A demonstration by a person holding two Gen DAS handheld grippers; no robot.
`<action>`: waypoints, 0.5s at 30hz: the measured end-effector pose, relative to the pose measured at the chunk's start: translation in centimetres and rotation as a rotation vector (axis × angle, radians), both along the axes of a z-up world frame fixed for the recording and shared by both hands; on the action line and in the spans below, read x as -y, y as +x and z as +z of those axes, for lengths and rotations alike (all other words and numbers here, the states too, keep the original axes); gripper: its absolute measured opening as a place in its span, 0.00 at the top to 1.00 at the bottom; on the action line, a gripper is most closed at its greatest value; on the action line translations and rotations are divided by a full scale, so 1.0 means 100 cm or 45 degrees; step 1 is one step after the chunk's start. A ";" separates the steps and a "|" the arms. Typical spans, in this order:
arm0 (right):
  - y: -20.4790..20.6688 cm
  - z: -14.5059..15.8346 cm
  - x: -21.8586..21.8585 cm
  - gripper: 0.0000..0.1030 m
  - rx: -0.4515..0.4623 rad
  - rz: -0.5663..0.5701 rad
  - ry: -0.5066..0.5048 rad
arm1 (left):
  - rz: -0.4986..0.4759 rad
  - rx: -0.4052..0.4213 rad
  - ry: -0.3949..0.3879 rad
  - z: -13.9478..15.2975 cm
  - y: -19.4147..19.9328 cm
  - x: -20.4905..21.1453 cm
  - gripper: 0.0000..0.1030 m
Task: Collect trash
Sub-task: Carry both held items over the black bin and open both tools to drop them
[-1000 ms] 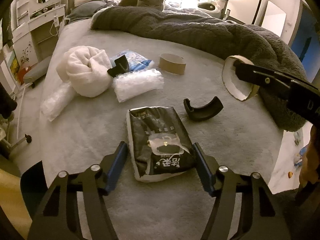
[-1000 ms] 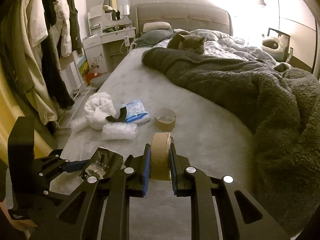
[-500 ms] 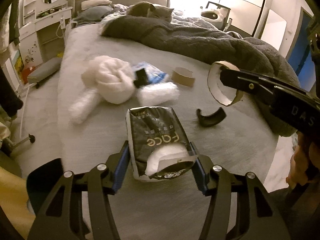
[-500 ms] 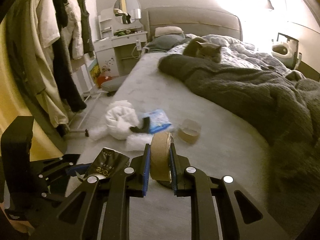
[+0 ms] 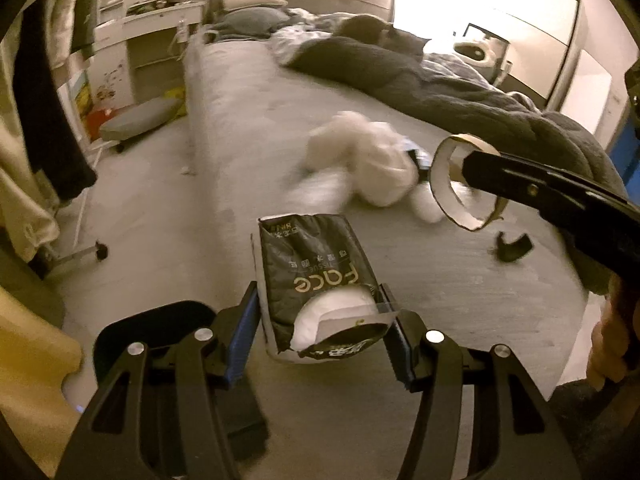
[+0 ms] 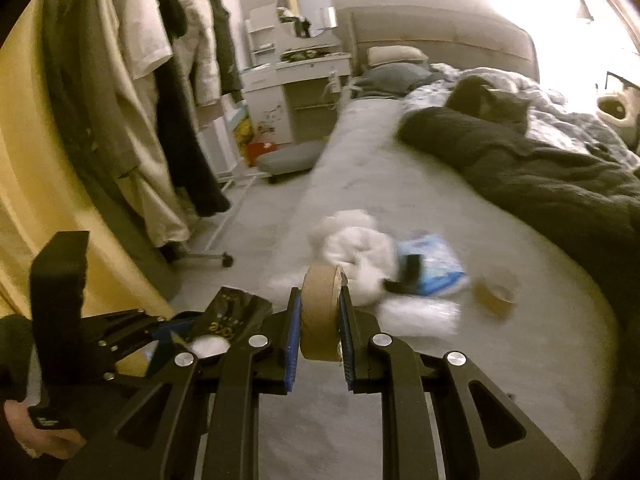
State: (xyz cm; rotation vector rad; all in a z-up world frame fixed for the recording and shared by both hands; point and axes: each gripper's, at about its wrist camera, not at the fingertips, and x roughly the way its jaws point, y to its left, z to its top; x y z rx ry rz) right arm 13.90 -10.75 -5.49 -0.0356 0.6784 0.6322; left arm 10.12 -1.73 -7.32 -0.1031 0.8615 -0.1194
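Left hand-held gripper (image 5: 320, 320) clamped on a black tissue pack (image 5: 316, 280), low centre of the left wrist view — blue pads pressed against both sides of the pack, torn white opening facing the camera, pack lifted clear of the bed (image 5: 248, 120). Right hand-held gripper (image 6: 320, 320) closed on a brown cardboard tape core (image 6: 320, 312), held edge-on between its pads at the centre of the right wrist view; same core seen as an open ring at the right of the left wrist view (image 5: 460, 184), pinched at its rim by the black finger.

Still lying on the grey bed, middle of both frames: a white bundled cloth (image 6: 356, 248), blurred; just right of it a blue-and-white plastic packet (image 6: 436, 268) with a small black piece (image 6: 412, 268) resting against it; below these a clear bubble-wrap bag (image 6: 416, 316); further right, apart from the rest, a second cardboard tape ring (image 6: 494, 292) lying flat. A curved black plastic piece (image 5: 514, 246) alone at the right of the left wrist view, near the bed's edge.

Upper right of the right wrist view: a dark fleece blanket (image 6: 540, 168) with a grey cat (image 6: 488, 104) lying at its far end. Clothes on a rack (image 6: 160, 100) at the left, a white dressing table with a round mirror (image 6: 304, 12) behind.
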 end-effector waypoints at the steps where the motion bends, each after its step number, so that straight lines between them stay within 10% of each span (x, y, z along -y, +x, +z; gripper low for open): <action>1: -0.001 0.000 -0.009 0.83 -0.001 0.022 -0.008 | 0.019 -0.007 0.005 -0.002 -0.001 -0.008 0.42; 15: -0.005 -0.016 -0.096 0.83 -0.123 0.230 -0.016 | 0.191 -0.151 0.020 -0.029 -0.009 -0.082 0.42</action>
